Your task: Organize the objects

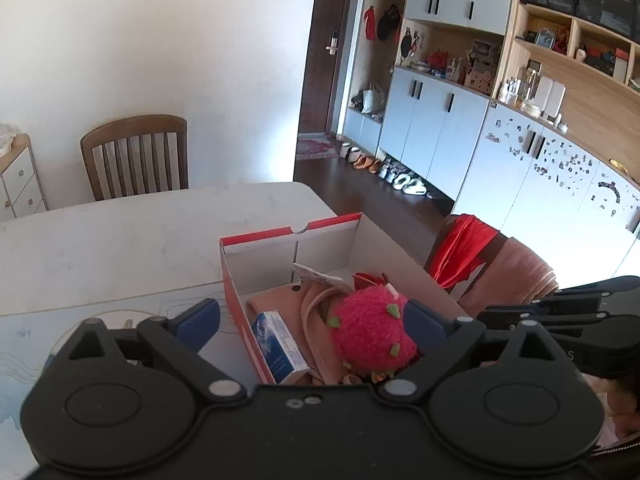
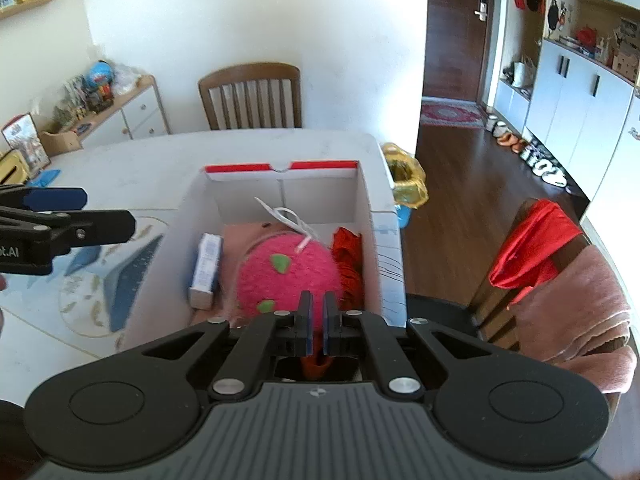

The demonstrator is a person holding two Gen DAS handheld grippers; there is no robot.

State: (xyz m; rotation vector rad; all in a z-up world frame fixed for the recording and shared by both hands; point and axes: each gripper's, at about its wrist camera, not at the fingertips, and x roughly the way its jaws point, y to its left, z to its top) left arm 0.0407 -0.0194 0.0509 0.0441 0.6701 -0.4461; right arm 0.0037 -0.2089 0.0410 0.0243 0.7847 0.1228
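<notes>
right gripper (image 2: 316, 322) sat low over the near end of the shoe box (image 2: 280, 168), its pads nearly pressed together with only a thin gap, pinching an orange-red tail of the plush dragon fruit (image 2: 286, 276). the toy lay inside the box on a pink cloth (image 1: 280, 300), a small blue carton (image 2: 206, 268) just beside it on the left wall side, red fabric (image 2: 348, 264) on its other side.

judgement: step in hand looked like setting the plush down in the box. to do it well, lower until the toy rests on the cloth, then spread the pads fully before lifting, so the fuzzy tail does not snag and drag the toy out. keep clear of the paper tag (image 2: 288, 216) lying across the top.

left gripper (image 1: 312, 320) hovered at the box's near left corner, jaws spread wide, blue pads either side of the carton and plush, touching nothing that could be made out. box stood on the white table (image 1: 120, 240), near its right edge.
</notes>
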